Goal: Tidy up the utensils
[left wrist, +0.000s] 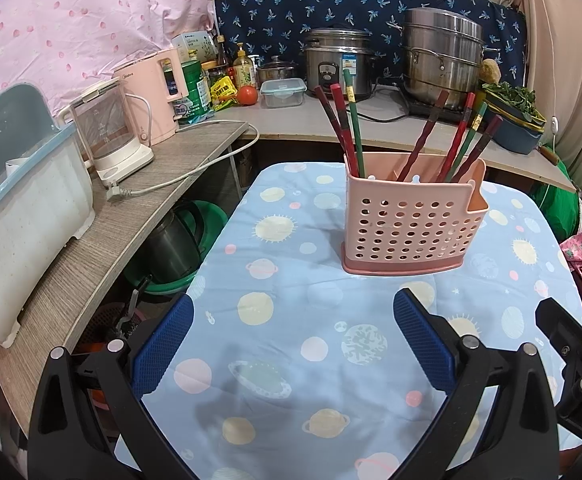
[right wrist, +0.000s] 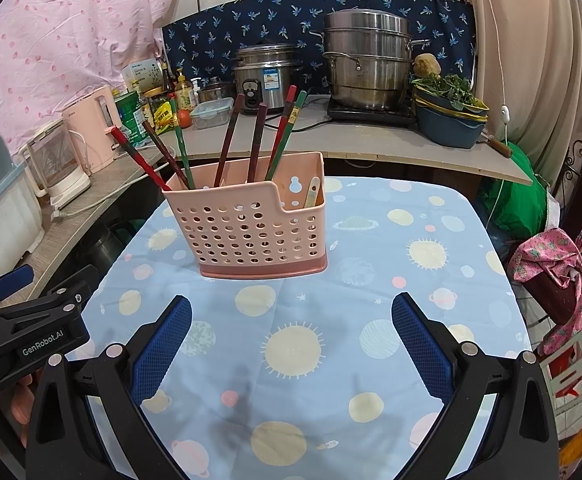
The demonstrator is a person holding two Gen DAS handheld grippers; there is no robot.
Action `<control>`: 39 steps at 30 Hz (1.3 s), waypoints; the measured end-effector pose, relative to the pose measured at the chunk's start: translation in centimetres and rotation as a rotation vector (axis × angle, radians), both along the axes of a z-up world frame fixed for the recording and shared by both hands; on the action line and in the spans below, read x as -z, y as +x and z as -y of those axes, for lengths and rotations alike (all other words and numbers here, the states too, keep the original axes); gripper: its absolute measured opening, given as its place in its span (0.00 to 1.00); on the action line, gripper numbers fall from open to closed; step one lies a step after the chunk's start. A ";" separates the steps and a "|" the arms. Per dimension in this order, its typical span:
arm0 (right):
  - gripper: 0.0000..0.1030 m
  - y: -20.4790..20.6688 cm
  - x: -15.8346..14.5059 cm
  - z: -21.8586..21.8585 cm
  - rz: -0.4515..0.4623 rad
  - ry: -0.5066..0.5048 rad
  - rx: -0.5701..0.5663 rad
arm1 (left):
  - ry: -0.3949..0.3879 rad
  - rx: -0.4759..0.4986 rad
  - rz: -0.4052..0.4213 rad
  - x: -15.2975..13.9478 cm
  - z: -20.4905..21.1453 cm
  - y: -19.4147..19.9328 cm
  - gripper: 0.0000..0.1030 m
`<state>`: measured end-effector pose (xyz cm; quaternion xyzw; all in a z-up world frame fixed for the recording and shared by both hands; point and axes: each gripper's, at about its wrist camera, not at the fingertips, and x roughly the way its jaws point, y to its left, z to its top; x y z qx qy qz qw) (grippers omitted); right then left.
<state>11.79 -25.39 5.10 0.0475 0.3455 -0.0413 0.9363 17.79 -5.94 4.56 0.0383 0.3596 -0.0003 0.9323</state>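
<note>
Holder: pink perforated utensil holder (right wrist: 251,224) stands upright on the table (right wrist: 431,320) with the planet-print cloth, toward its far edge.
Left section: three chopsticks (left wrist: 349,120) lean left.
Middle section: four chopsticks (right wrist: 259,140) lean right.
Right section: a pale handle (right wrist: 312,194) sits low inside.
Left gripper (left wrist: 293,344): spread wide, empty, above the near edge.
Right gripper (right wrist: 291,344): spread wide, empty, above the near edge.

holder (right wrist: 247,232): perforated matt plastic | tablecloth (right wrist: 311,344): soft printed cloth | pots (right wrist: 367,60): shiny metal
</note>
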 end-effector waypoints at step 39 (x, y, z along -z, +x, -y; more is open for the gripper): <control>0.94 0.5 0.4 0.3 -0.010 0.007 -0.002 | -0.013 -0.028 -0.007 0.1 -0.1 0.5 0.93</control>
